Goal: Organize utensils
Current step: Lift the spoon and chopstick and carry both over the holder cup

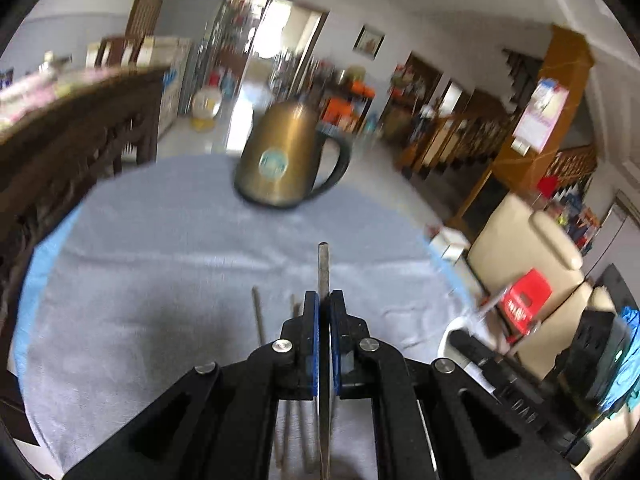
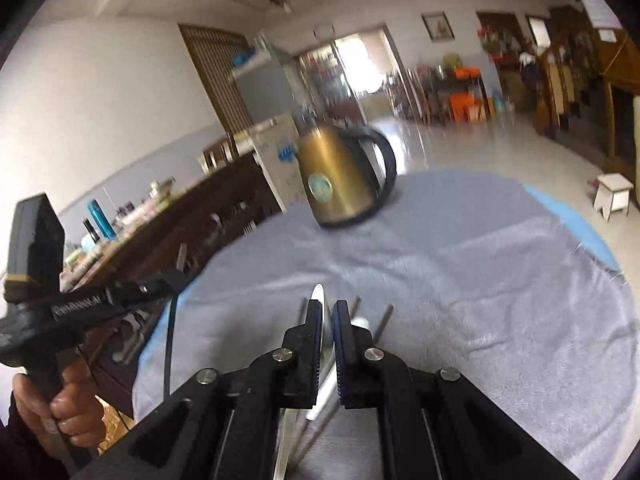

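In the left wrist view my left gripper [image 1: 324, 300] is shut on a thin flat metal utensil [image 1: 323, 268], seen edge-on and sticking out past the fingertips, lifted above the grey cloth [image 1: 160, 280]. Two thin metal rods [image 1: 259, 316] lie on the cloth below it. In the right wrist view my right gripper [image 2: 327, 308] is shut on a silver utensil [image 2: 318, 294] whose rounded tip pokes out between the pads. Under it lie a few more metal utensils [image 2: 384, 320] on the cloth [image 2: 480, 300]. Both views are motion-blurred.
A brass-coloured kettle [image 1: 280, 160] [image 2: 340, 184] with a black handle stands at the cloth's far side. A dark wooden sideboard [image 2: 192, 232] with bottles runs along the left. A person's hand [image 2: 72, 412] grips the other gripper's handle at the left edge. Chairs and a red stool [image 1: 524, 300] stand right.
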Demonstrator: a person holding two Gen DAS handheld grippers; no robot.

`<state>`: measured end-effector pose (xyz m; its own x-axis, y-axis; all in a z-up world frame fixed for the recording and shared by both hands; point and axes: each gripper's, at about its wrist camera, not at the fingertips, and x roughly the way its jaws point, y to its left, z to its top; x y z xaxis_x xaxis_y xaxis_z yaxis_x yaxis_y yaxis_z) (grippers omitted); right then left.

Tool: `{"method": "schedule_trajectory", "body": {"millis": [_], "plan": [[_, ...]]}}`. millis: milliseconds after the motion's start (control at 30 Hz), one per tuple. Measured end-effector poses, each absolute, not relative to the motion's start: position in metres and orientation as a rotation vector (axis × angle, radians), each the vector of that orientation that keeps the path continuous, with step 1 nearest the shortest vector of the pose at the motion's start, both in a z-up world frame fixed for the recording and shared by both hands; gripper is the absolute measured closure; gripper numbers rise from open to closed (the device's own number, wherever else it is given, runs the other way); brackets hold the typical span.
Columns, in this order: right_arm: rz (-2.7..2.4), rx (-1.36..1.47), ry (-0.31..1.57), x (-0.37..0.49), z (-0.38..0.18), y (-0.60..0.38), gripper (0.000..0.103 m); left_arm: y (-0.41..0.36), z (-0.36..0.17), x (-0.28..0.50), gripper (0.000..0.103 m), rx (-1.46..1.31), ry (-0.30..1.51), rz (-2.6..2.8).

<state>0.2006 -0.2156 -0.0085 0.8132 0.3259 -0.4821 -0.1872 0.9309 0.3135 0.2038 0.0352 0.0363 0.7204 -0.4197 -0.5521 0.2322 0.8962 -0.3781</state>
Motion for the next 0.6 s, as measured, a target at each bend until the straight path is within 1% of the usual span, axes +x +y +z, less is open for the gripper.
{"method": "schedule_trajectory", "body": {"millis": [167,267,367,467,600], "plan": [[0.292,0.251,0.426,0.161,0.016,-0.200,0.096,0.036,0.082,0.165,0.098,-0.332,0.534,-0.374],[0.289,0.208,0.376,0.140,0.024,-0.189,0.096,0.027,0.087,0.156,0.098,-0.340,0.454,-0.358],[0.276,0.150,0.350,0.128,0.019,-0.177,0.096,0.017,0.083,0.145,0.098,-0.324,0.392,-0.313],[0.253,0.080,0.349,0.118,0.007,-0.168,0.096,0.006,0.063,0.135,0.098,-0.287,0.356,-0.255],[0.253,0.041,0.377,0.110,-0.010,-0.167,0.096,-0.004,0.038,0.131,0.098,-0.285,0.382,-0.232]]}}
